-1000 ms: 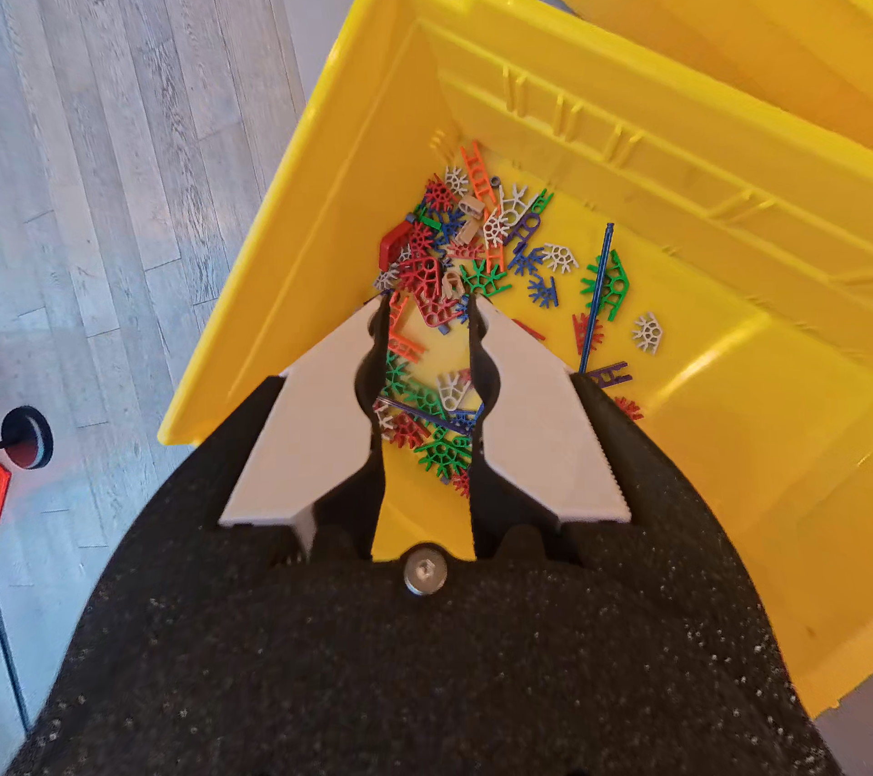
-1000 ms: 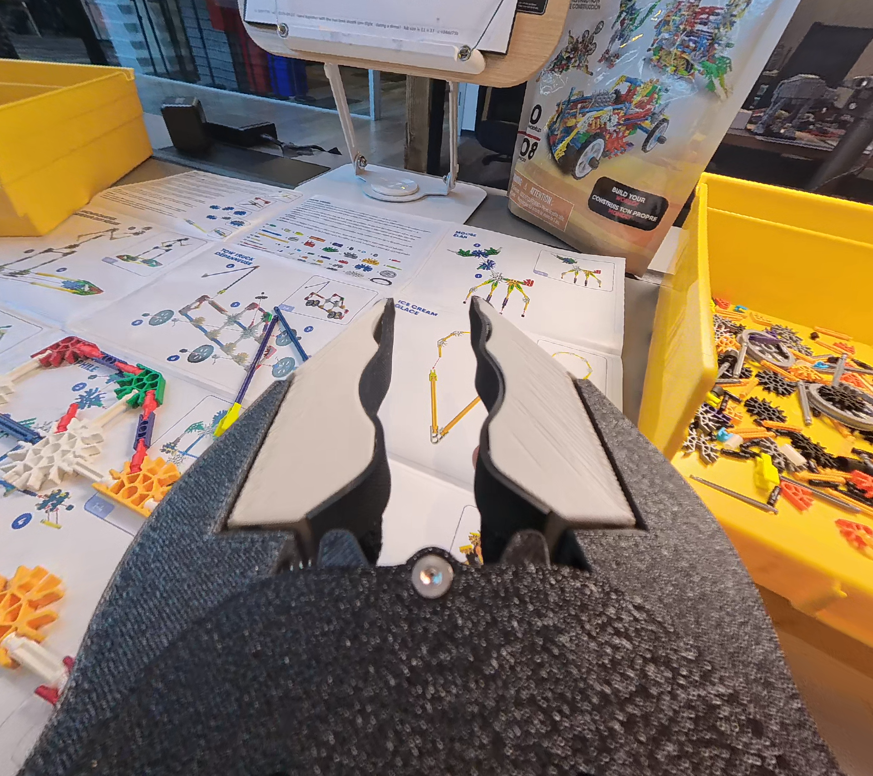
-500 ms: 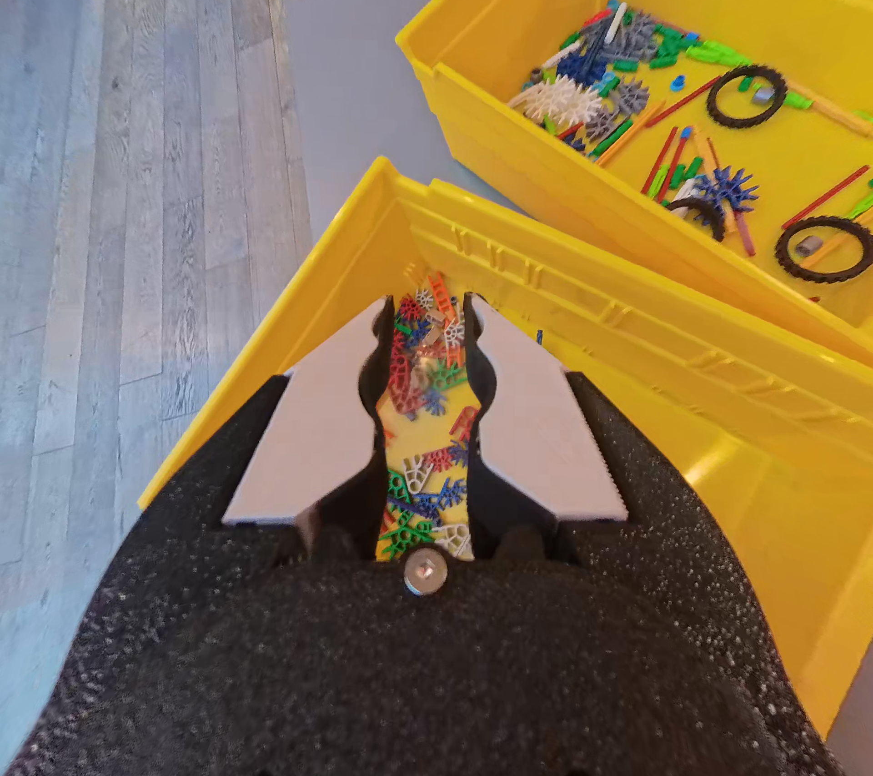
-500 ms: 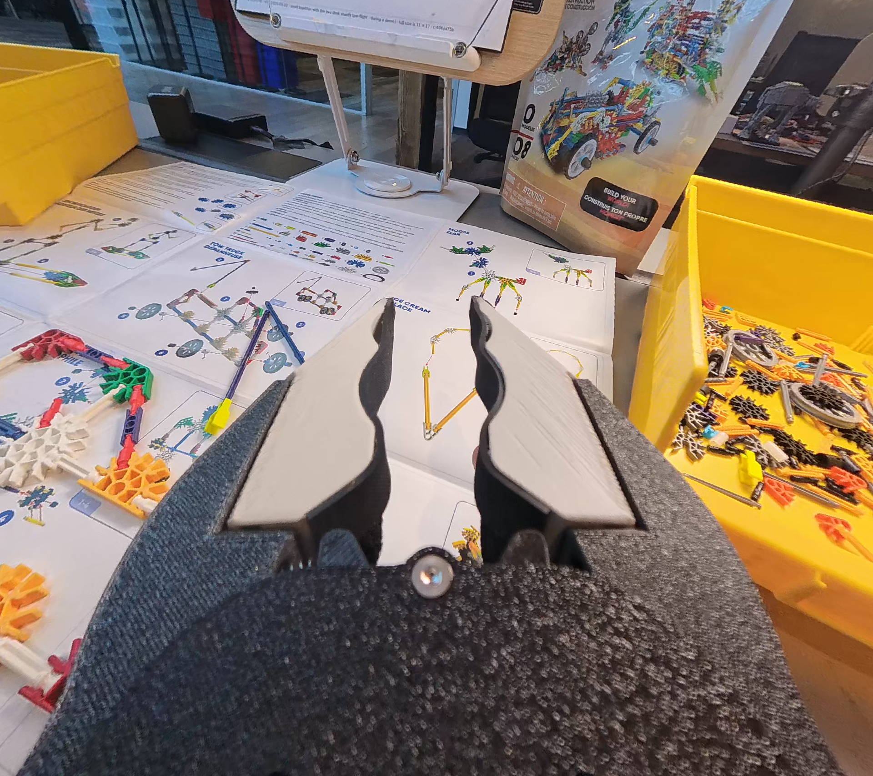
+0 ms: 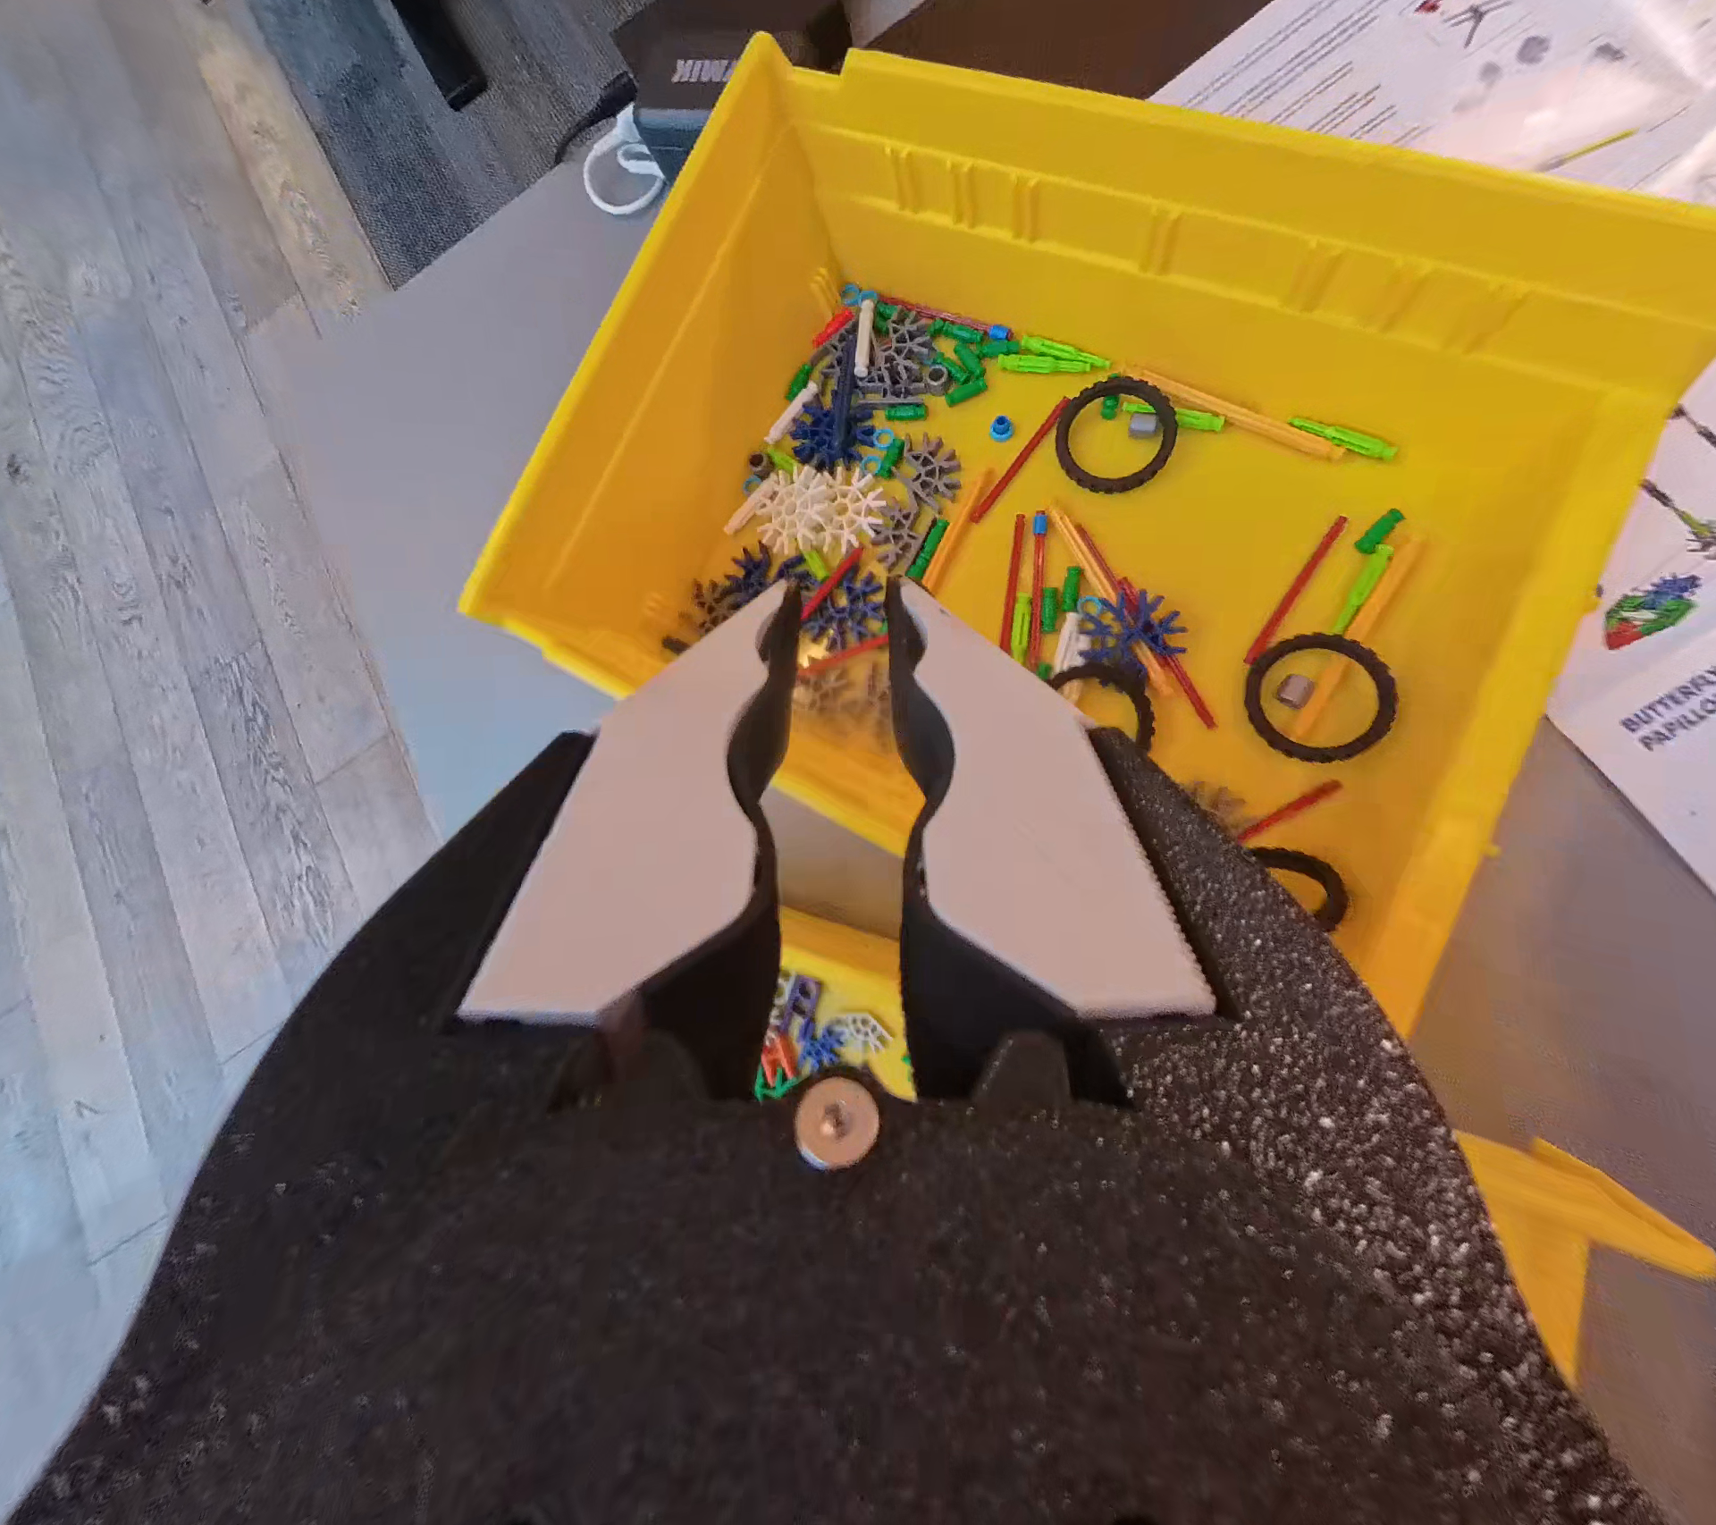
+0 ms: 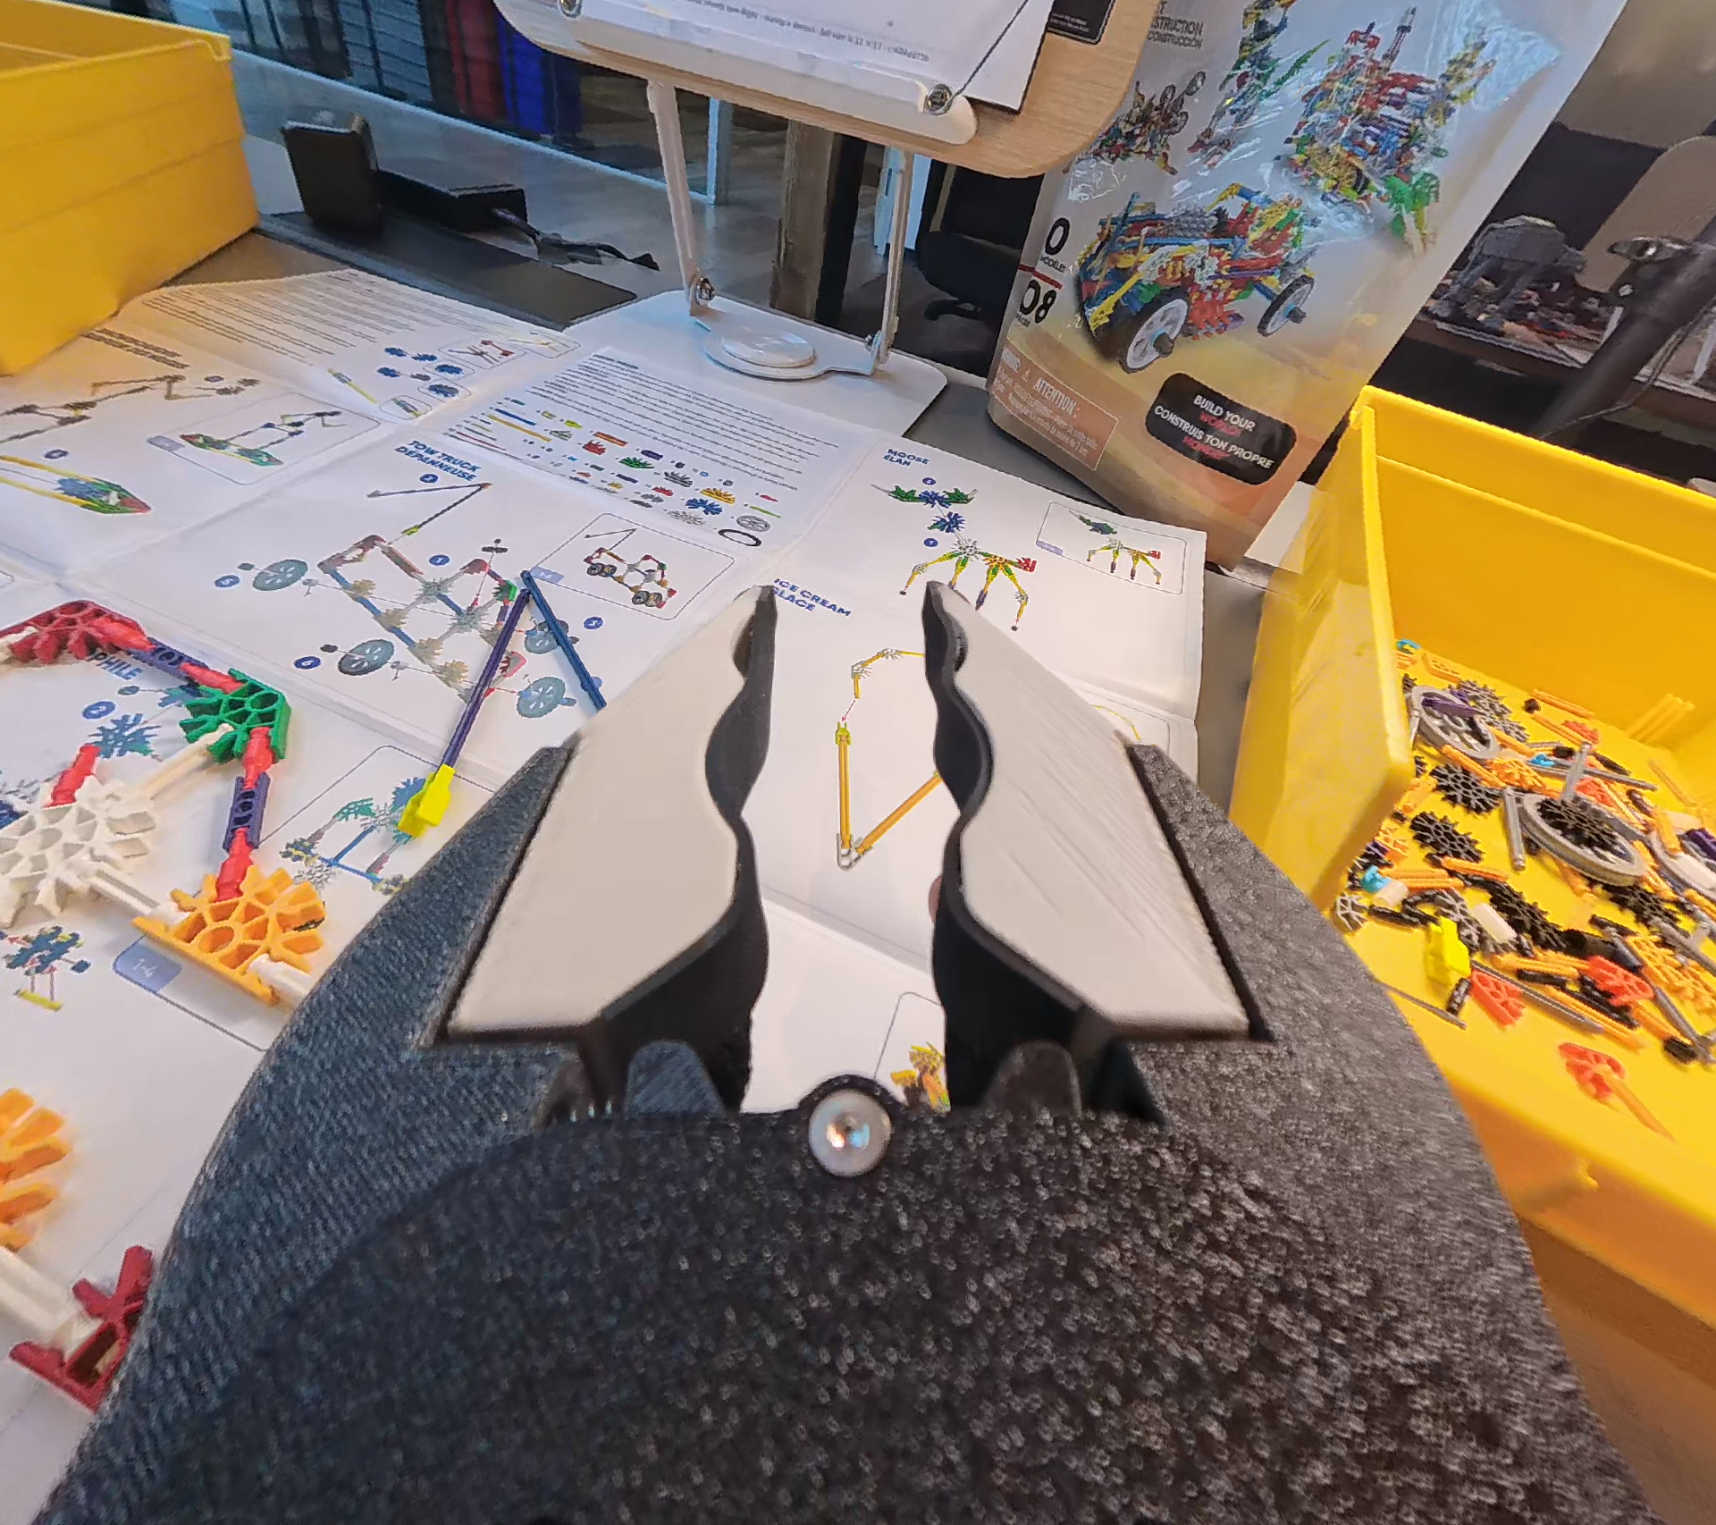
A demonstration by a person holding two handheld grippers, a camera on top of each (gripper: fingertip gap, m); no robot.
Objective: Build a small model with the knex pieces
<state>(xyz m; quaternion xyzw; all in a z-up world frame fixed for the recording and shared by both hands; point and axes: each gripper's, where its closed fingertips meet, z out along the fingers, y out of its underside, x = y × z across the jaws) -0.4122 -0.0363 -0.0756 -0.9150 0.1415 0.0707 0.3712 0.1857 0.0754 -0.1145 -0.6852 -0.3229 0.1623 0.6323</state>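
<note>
My left gripper (image 5: pixel 840 598) is open and empty, held above the near-left corner of a yellow bin (image 5: pixel 650 366). The bin holds loose construction-toy pieces: red and orange rods, green connectors, white snowflake connectors (image 5: pixel 817 510), blue ones (image 5: pixel 1128 631) and black tyres (image 5: pixel 1320 698). A second yellow bin (image 5: pixel 1579 1211) lies below the gripper, with a few pieces showing between the fingers. My right gripper (image 6: pixel 847 598) is open and empty above white instruction sheets (image 6: pixel 650 459). A partly built model (image 6: pixel 139 784) of red, green, white and orange pieces lies to its left.
A blue rod with a yellow end (image 6: pixel 474 719) lies on the sheets. A yellow bin (image 6: pixel 1523 830) of orange and black pieces stands at the right, another yellow bin (image 6: pixel 102 180) at far left. A stand with a clipped sheet (image 6: pixel 789 87) and the toy box (image 6: pixel 1300 180) stand behind. Wood floor (image 5: pixel 139 552) lies left of the table. The tips of one gripper are about 60 cm away from the tips of the other.
My left gripper has swung away from the bin of small flat connectors to the farther bin of rods and tyres. My right gripper has drifted slightly; its jaws stay open.
</note>
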